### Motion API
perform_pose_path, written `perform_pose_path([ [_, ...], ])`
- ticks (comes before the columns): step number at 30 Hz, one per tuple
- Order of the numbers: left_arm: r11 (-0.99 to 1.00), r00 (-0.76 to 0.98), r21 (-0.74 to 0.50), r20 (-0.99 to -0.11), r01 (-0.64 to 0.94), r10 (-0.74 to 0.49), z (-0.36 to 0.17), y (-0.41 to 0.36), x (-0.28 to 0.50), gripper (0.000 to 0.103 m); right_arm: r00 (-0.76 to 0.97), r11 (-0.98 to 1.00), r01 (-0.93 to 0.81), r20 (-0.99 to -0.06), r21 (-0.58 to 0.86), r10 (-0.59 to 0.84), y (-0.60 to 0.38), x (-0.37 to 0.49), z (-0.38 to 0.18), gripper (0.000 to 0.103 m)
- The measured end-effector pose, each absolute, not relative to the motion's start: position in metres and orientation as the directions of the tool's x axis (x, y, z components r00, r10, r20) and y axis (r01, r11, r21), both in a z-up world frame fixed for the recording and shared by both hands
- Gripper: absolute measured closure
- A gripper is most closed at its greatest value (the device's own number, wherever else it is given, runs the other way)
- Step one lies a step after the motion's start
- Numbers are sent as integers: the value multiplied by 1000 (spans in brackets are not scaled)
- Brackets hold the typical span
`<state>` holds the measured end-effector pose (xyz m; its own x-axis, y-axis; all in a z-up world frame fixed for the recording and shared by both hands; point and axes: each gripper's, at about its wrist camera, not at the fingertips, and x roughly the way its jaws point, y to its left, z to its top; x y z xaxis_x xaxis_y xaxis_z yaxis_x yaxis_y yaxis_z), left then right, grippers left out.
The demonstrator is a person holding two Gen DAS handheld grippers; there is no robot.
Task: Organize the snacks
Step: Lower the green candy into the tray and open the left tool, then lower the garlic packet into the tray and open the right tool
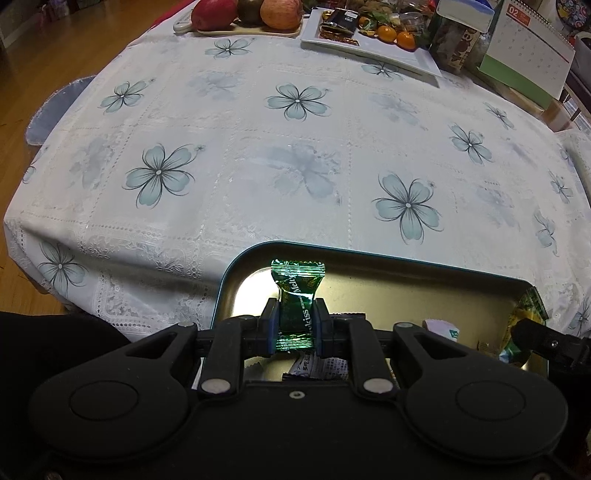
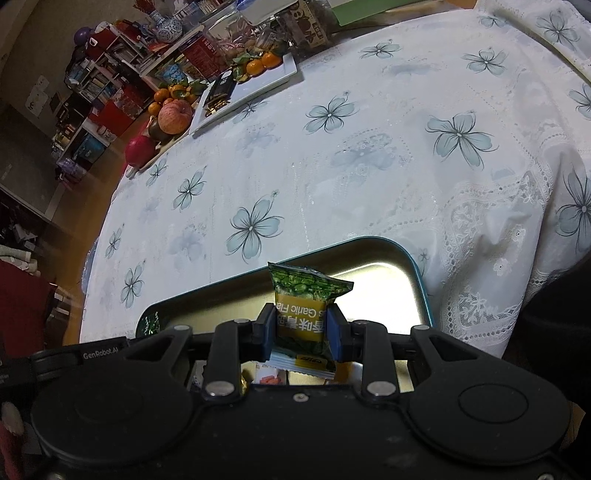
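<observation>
Your left gripper (image 1: pixel 295 325) is pinched tight on a green candy (image 1: pixel 295 306), blue-edged pads (image 1: pixel 271 325) pressing its middle, held upright over the tray's far left corner. Your right gripper (image 2: pixel 301 332) is clamped on a green snack packet (image 2: pixel 303 314), fingers squeezing both sides, poised above the tray's far edge.

Open floral tablecloth (image 1: pixel 295 155): bare across the middle, free passage from the teal-rimmed metal tray (image 1: pixel 369 258) at the near edge to the far side. Tray's far half bare; packets crowd its near part. Far edge blocked: fruit board (image 1: pixel 243 29), white plate (image 1: pixel 406 55) of sweets and oranges, jar (image 1: pixel 458 44), desk calendar (image 1: pixel 532 55) far right.
</observation>
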<state>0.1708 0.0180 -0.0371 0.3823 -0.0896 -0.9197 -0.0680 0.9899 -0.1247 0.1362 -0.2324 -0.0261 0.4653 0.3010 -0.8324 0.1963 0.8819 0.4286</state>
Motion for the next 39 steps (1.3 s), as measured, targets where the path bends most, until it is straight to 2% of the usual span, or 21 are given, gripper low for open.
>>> perform_pose_path([
  [12,994,396,-96,-916,-54,-67,-38,10,176,77,431,885,203,-850,420,304,-224,142,-35,72],
  [39,992,397,-123,-912,-37,-99,-34,11,169,76,449,896,172,-842,410,299,-216,146,-31,68],
])
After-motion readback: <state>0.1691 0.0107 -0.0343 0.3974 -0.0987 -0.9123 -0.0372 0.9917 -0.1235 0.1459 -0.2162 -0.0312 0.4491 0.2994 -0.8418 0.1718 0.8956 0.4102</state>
